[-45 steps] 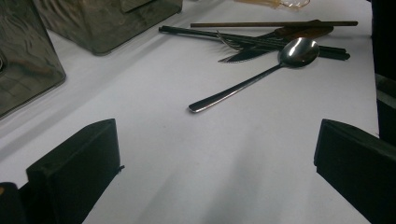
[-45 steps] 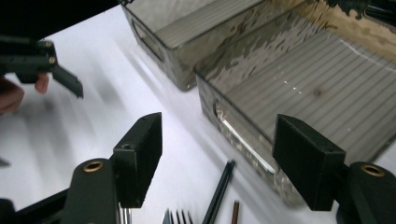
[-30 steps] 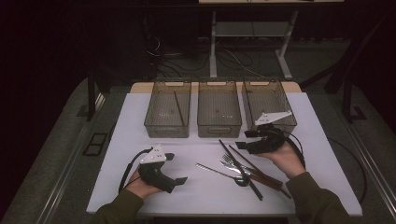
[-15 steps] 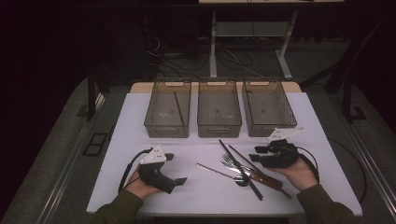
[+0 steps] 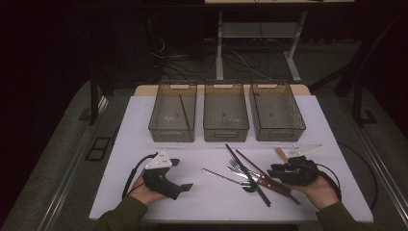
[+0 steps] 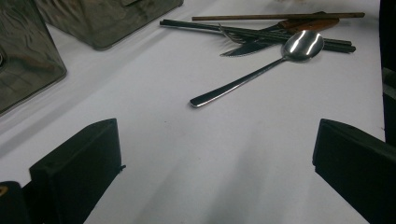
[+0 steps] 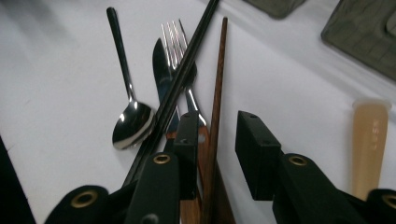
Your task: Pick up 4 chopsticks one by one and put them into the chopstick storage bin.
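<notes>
Left gripper (image 5: 182,174) unchanged: parked near the table's (image 5: 144,202) front-left corner, jaws spread wide, nothing between them.

Right gripper (image 5: 275,171) has come down from beside the right bin (image 5: 276,112) to the cutlery pile by the front edge, right of centre. Its jaws have just been closing and now straddle the brown chopstick (image 7: 216,107), but there's a visible gap on the right pad, so not yet pinching. I read this as the start of a pick, likely sorting into bins; the left bin (image 5: 172,111) already holds a stick.

The brown chopstick is thin, straight wood, lying flat beside a black chopstick (image 7: 177,88) that crosses the fork (image 7: 180,51) and knife (image 7: 161,74). Spoon (image 7: 131,122) sits left of the pile. It's tight against its neighbours, so there's a risk of snagging the knife handle.
</notes>
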Tool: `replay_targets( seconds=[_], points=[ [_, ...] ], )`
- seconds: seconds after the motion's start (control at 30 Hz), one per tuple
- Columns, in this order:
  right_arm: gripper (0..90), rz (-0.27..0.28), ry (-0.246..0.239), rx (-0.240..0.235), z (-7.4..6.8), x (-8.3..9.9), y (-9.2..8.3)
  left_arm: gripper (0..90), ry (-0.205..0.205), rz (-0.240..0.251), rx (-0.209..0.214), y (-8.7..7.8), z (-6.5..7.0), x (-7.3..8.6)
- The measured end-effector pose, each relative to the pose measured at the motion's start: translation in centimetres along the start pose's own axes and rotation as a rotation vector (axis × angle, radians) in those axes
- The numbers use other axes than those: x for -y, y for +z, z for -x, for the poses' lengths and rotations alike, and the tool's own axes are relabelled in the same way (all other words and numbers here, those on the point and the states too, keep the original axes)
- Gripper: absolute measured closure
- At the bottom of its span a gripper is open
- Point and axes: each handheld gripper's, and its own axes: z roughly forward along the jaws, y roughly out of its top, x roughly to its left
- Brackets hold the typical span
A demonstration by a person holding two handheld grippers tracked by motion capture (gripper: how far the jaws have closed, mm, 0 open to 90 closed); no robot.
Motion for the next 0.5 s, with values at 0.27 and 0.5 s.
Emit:
replay_targets(
  seconds=[0.27,0.5],
  points=[
    [75.6,-0.033,0.017,-0.006,-0.1,1.8,-0.4,0.2,0.0,0.001,0.0,0.0,0.0,0.0],
    [77.8,-0.064,0.029,-0.012,-0.1,2.4,-0.2,0.2,-0.001,0.0,0.001,0.0,0.0,0.0]
  ],
)
